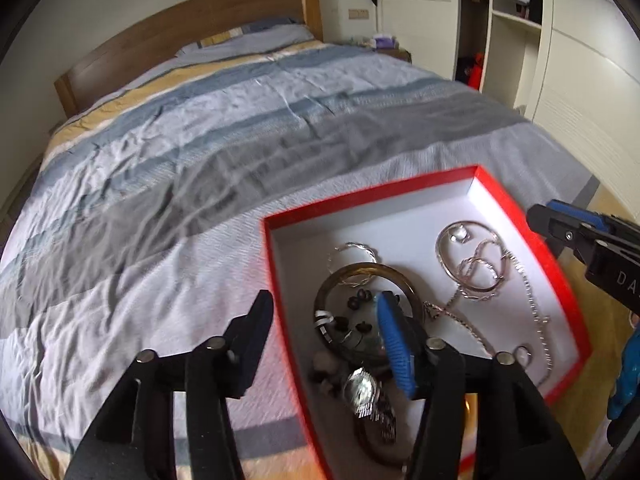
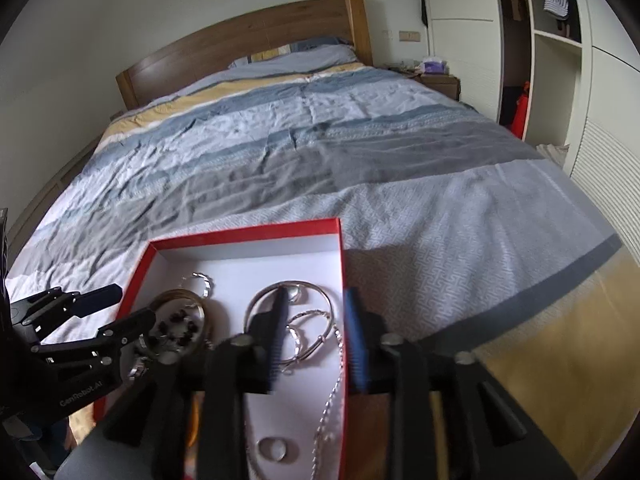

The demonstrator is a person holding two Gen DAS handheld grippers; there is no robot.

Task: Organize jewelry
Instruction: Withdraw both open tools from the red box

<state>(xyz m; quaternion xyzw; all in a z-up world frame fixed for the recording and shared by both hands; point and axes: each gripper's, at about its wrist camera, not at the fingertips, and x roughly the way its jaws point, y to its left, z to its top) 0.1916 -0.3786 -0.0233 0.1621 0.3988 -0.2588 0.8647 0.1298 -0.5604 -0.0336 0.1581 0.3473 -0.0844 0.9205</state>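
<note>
A red box (image 1: 276, 264) with a white inside lies on the bed and holds jewelry: silver bangles (image 1: 476, 264), a dark bangle (image 1: 360, 270), a silver chain (image 1: 536, 304), a ring (image 1: 523, 354) and a watch (image 1: 362, 392). My left gripper (image 1: 324, 320) is open and straddles the box's left wall, one finger inside over the dark bangle. My right gripper (image 2: 316, 320) is open and straddles the box's right wall (image 2: 342, 264), its left finger over the silver bangles (image 2: 292, 312). Neither holds anything.
The box sits near the foot of a bed with a striped grey, blue and yellow cover (image 1: 200, 152). A wooden headboard (image 2: 248, 44) stands at the far end. A nightstand (image 2: 438, 78) and an open wardrobe (image 2: 556, 40) stand on the right.
</note>
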